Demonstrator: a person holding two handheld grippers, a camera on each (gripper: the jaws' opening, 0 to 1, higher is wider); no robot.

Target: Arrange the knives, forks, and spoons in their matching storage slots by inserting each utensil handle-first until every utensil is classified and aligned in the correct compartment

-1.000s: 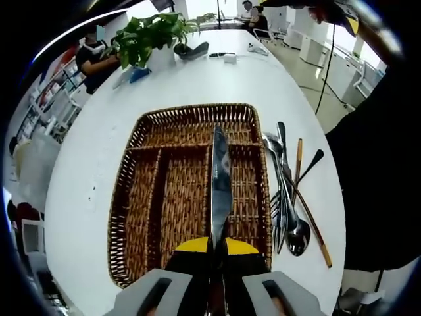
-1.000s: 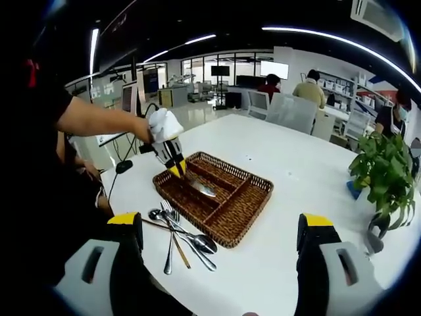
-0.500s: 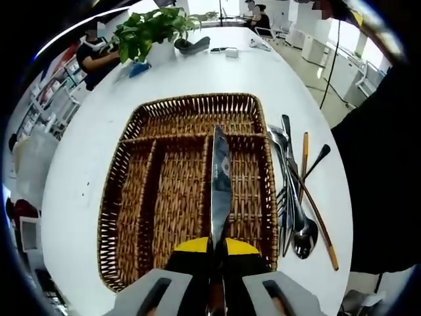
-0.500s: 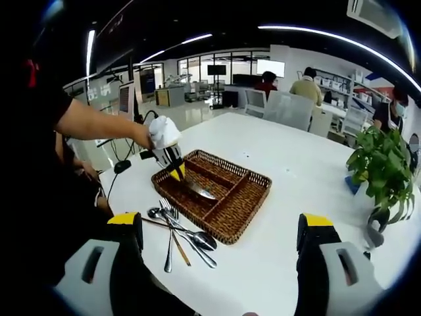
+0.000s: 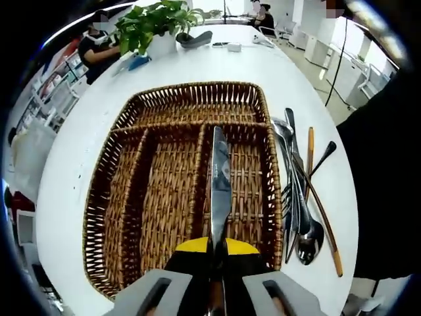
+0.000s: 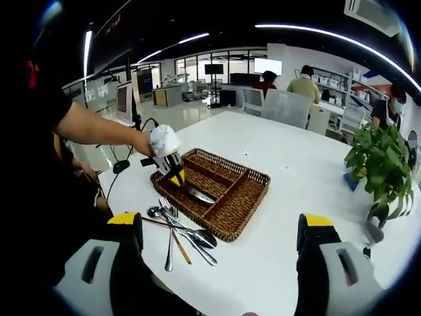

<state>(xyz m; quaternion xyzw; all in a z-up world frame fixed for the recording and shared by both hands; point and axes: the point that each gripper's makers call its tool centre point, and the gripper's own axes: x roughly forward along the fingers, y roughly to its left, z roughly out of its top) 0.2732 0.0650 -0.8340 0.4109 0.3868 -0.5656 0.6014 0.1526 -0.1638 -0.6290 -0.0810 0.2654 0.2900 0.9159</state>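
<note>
Wicker tray point(image 5: 131, 191), brown, with three long slots and one cross slot at the far end, lying on a white worktop point(image 5: 79, 131) in the left gripper view. Left tongs point(image 5: 217, 253), yellow-tipped, pressed together on the handle end of a table knife point(image 5: 220, 181); the blade points away over the tray's right-hand long slot, whether touching the weave or held above it cannot be told. Loose cutlery pile point(image 5: 297, 197) on the worktop just beside the tray's right rim: spoons, forks, and a wood-handled piece point(image 5: 309, 155), overlapping one another. Potted green plant point(image 5: 154, 20) at the far end of the worktop, with small items near it.

Right gripper view: right tongs point(image 6: 220, 243), yellow-tipped, spread wide, nothing between them, well apart from the tray point(image 6: 217, 191). Left tongs point(image 6: 176, 176) seen from outside, held in a white-gloved hand point(image 6: 161, 139), the knife point(image 6: 197, 193) angled down into the tray's near slot. Cutlery pile point(image 6: 181, 237) on the worktop point(image 6: 289, 178) just in front of the tray. Plant point(image 6: 381, 168) at the right edge. Seated people point(image 6: 304, 85) in the background.
</note>
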